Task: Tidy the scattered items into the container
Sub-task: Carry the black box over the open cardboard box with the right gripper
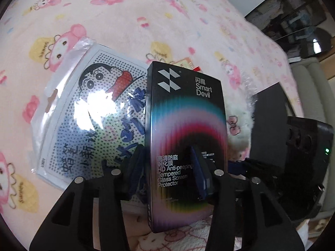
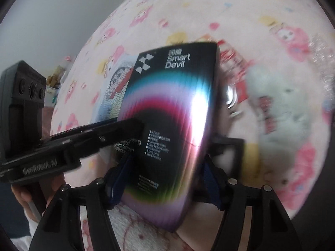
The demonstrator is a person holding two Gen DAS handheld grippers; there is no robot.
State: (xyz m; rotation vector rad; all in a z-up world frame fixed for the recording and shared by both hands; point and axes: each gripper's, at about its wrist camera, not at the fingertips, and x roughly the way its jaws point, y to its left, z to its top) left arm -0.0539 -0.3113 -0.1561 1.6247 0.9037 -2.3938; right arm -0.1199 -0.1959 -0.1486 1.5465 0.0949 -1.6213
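A black Smart Devil screen-protector box (image 1: 186, 129) with a rainbow print stands upright between the fingers of my left gripper (image 1: 167, 167), which is shut on its lower part. The same box (image 2: 167, 113) fills the right wrist view. My right gripper (image 2: 165, 179) has a blue-padded finger on each side of the box's lower end and looks closed on it. The left gripper (image 2: 88, 138) reaches in from the left and clamps the box. A bagged cartoon bead-board (image 1: 92, 115) lies flat on the pink blanket (image 1: 125, 21), left of the box.
A white plush toy (image 2: 278, 113) lies to the right on the blanket, with red packets (image 2: 234, 62) and a shiny round item (image 2: 230, 96) behind the box. The right gripper's black body (image 1: 293, 150) is at the right. Dark furniture (image 1: 297, 16) stands beyond the bed.
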